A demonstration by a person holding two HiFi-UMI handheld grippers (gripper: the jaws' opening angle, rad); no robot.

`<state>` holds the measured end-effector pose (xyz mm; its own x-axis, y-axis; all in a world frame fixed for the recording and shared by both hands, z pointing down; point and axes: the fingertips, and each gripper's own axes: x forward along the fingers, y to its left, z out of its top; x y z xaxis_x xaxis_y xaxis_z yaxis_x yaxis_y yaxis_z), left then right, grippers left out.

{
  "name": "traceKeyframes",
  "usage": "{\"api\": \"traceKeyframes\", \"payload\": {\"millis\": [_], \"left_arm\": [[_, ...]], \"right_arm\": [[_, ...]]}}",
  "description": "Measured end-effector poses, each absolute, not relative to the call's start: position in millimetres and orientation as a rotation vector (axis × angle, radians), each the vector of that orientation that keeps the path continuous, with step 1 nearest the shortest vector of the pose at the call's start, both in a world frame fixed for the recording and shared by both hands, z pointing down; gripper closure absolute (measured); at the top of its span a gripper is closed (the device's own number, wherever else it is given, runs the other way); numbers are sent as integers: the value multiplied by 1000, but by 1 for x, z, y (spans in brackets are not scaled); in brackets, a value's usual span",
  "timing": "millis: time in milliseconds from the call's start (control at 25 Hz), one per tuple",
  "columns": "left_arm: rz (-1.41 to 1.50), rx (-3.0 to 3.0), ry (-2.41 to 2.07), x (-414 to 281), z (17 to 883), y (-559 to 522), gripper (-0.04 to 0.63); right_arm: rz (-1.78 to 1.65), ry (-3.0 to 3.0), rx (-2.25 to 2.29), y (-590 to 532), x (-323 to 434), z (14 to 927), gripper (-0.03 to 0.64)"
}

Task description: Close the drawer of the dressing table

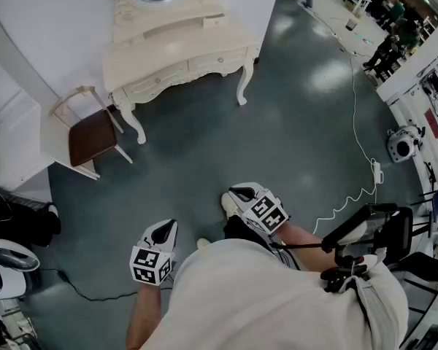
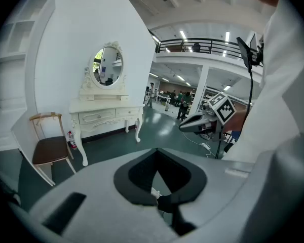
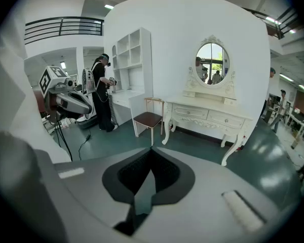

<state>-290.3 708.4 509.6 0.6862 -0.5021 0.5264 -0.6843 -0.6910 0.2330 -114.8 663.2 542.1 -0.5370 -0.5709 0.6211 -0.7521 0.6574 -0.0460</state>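
Left gripper [image 1: 165,230] and right gripper [image 1: 238,193] hang idle, jaws together, empty — the dressing table [image 1: 177,55] stands well apart. Its open drawer [image 1: 214,21] is perhaps the small upper one.

Bright, even light for me, from ceiling strips [image 2: 182,35]; glare patches on floor [image 1: 328,75], shadows soft. Gripper views: fisheye bend, dark corners, near fg blurry. Head view sharp.
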Motion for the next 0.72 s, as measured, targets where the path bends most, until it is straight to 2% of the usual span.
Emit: {"api": "traceKeyframes", "payload": {"millis": [320,720], "left_arm": [[619,2505,-898,-243,500,664,592],[668,2512,-874,-160,493,560,592]], "right_arm": [[428,-2293,1040,624,-68,540,617],[468,-2316,1054,522,5,542,615]]}}
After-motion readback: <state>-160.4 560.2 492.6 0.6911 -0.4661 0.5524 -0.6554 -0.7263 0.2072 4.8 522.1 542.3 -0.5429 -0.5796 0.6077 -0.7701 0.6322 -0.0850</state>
